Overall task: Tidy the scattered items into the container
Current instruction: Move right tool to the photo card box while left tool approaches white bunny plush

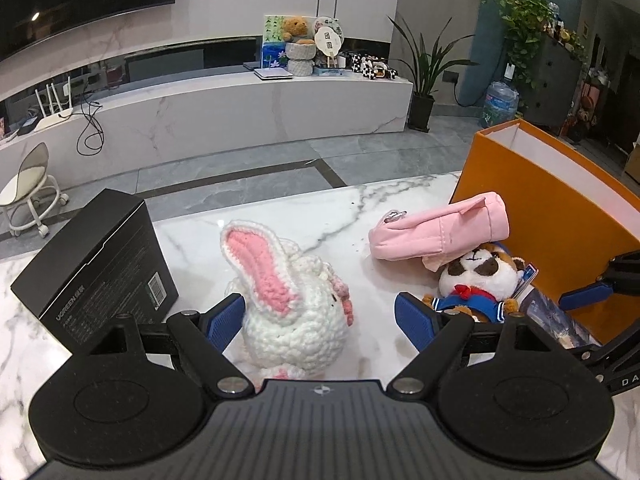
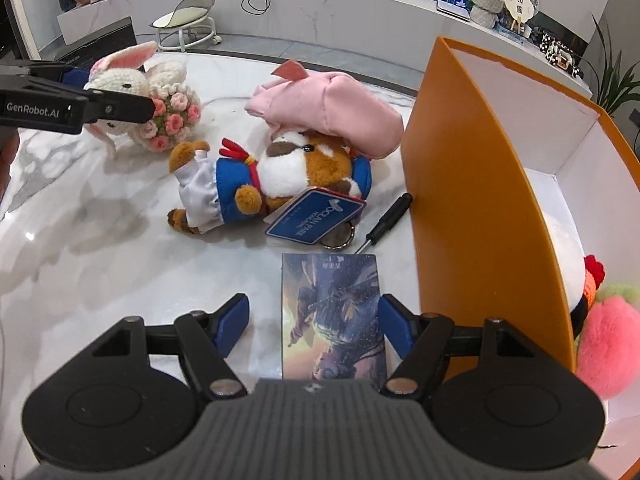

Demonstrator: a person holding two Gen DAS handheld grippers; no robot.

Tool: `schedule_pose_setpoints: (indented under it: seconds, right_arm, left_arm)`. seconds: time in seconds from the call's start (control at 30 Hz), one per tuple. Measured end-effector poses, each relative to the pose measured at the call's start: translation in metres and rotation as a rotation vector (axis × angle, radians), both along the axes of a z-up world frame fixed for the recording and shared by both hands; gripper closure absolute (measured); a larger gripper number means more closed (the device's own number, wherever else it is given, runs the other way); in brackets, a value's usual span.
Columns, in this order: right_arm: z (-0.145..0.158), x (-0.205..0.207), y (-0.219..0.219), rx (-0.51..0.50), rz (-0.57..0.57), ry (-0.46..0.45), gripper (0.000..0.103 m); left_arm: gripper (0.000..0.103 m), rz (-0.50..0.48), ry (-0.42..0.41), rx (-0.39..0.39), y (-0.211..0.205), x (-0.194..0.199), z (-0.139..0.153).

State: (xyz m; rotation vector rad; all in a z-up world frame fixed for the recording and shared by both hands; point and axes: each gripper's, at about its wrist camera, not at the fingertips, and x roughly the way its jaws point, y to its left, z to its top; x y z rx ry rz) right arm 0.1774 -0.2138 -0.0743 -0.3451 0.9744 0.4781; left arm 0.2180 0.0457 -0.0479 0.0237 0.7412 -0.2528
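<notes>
Two grips pending: both jaws stand spread, nothing clamped.
Left wrist view: left gripper (image 1: 320, 316) straddles the crochet rabbit (image 1: 292, 300) on the bench (image 1: 280, 216); its pads are not yet pressing. Best to pinch the body, not the ear.
Right wrist view: right gripper (image 2: 314, 320) brackets the picture card box (image 2: 334, 320), just beside the orange container (image 2: 480, 208). Squeeze the long edges, then lift over the wall.

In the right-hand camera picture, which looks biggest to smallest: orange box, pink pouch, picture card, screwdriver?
1. Orange box
2. Pink pouch and picture card: look alike; the card lies nearer the camera, so unsure
3. Screwdriver
</notes>
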Motion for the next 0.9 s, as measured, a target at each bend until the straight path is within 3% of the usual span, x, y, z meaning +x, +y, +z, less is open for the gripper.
schedule_pose_setpoints:
  seconds: [0.13,0.2,0.27,0.33,0.4,0.6,0.7,0.77,0.8,0.9]
  right_arm:
    - [-0.002,-0.002,0.001,-0.012,-0.010,-0.004,0.028]
    - [-0.003,0.000,-0.001,0.028,-0.039,0.025,0.017]
    - [-0.002,0.001,-0.002,0.086,-0.051,0.054,0.015]
    - [0.002,0.001,-0.005,0.172,-0.029,0.100,0.018]
    - [0.006,0.002,-0.008,0.217,-0.036,0.129,0.029]
    - [-0.003,0.000,-0.004,0.040,-0.029,0.039,0.031]
    - [-0.019,0.000,0.002,-0.031,-0.011,0.068,0.029]
    - [-0.019,0.001,-0.001,-0.004,-0.023,0.086,0.033]
    - [-0.017,0.003,-0.002,0.006,-0.026,0.095,0.042]
    - [-0.015,0.002,-0.001,0.026,-0.012,0.110,0.042]
  left_arm:
    - [0.007,0.002,0.013,0.007,-0.002,0.001,-0.002]
    - [0.007,0.000,0.016,0.011,-0.004,0.001,-0.003]
    - [0.007,-0.003,0.016,0.012,-0.005,0.001,-0.002]
    - [0.007,-0.002,0.017,0.009,-0.006,0.001,-0.001]
    - [0.007,-0.001,0.015,0.006,-0.005,0.001,-0.001]
    - [0.007,0.005,0.024,0.011,-0.005,0.002,-0.002]
    - [0.007,0.004,0.026,0.016,-0.006,0.003,-0.004]
    - [0.007,0.003,0.022,0.018,-0.006,0.003,-0.006]
    - [0.007,0.002,0.019,0.019,-0.006,0.003,-0.007]
    - [0.007,0.024,0.011,0.012,-0.003,0.003,-0.010]
